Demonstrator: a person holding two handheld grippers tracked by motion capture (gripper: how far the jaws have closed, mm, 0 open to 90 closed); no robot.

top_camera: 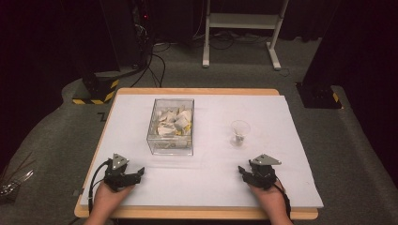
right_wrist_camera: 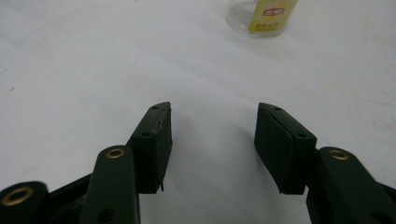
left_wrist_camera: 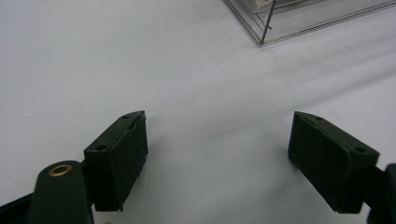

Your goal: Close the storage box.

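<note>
In the high view a clear box [top_camera: 171, 126] sits left of centre on the white tabletop [top_camera: 211, 183], holding pale packets [top_camera: 174, 121] too small to read. A small glass [top_camera: 240, 132] stands right of centre, well apart from the box. The left gripper [top_camera: 137, 174] rests at lower left, the right gripper [top_camera: 244, 171] at lower right, each held by a hand cut off at the bottom edge. Both grippers are released, jaws spread over bare tabletop with nothing between them. In the left gripper view the box's corner [left_wrist_camera: 299, 18] is cut off at the top. In the right gripper view the glass [right_wrist_camera: 261, 18], cropped at the top edge, shows a yellow label whose print is illegible.
</note>
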